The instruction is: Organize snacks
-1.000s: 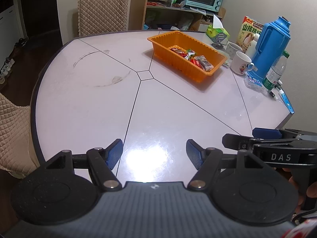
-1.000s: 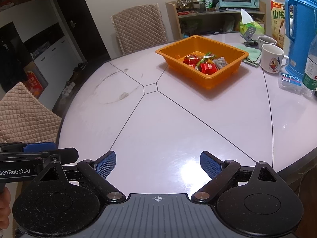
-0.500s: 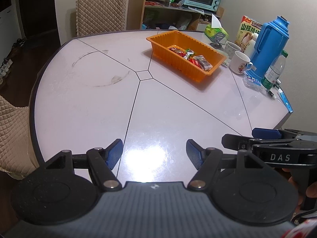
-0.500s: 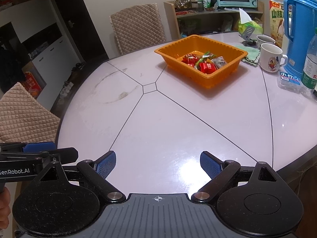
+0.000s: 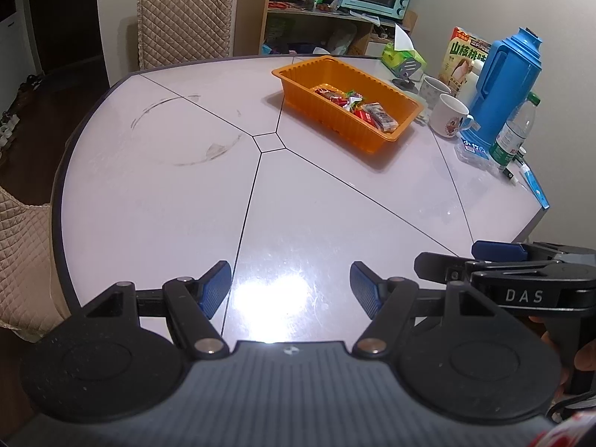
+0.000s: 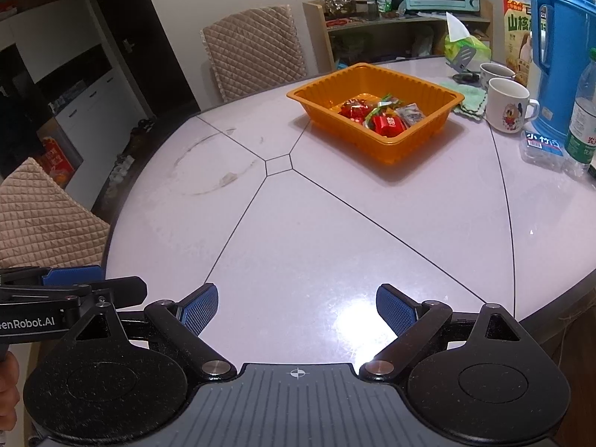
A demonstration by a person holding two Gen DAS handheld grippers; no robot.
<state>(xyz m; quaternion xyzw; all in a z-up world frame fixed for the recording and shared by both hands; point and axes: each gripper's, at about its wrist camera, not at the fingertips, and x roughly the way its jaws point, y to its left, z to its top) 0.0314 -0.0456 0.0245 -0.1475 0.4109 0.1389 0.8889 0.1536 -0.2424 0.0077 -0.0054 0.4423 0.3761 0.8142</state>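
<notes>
I hold the left gripper (image 5: 290, 287) low over the near edge of the table (image 5: 156, 201), jaws spread wide, nothing between the blue pads (image 5: 214, 290). The right gripper (image 6: 297, 309) sits beside it at about the same height, jaws likewise apart and empty (each unit shows at the edge of the other's view). Both are well apart from the work: the snacks (image 6: 383, 115) lie in the orange tray (image 6: 421, 85) past the table centre, toward the far right. Handling est.: wrapped sweets and small packets, light, foil or film skins that crinkle and slip, contents prob. brittle or soft, so close gently. Take each piece across its narrow width at mid-body, or by a twisted wrapper end where one sticks up; approach from above, since the ribbed tray wall blocks a side entry. The tray itself looks thin plastic, flexible, likely to slide if pushed. Count: 1 tray; approx. 5 or 6 snack pieces in one overlapping cluster, exact no. cannot be told. Beyond the tray: 2 mugs (image 6: 508, 106), 1 blue flask (image 5: 503, 85), 1 water bottle (image 5: 516, 132), 1 tissue pack (image 5: 400, 56), 1 printed carton (image 5: 465, 56). No loose snacks visible on the table surface.
</notes>
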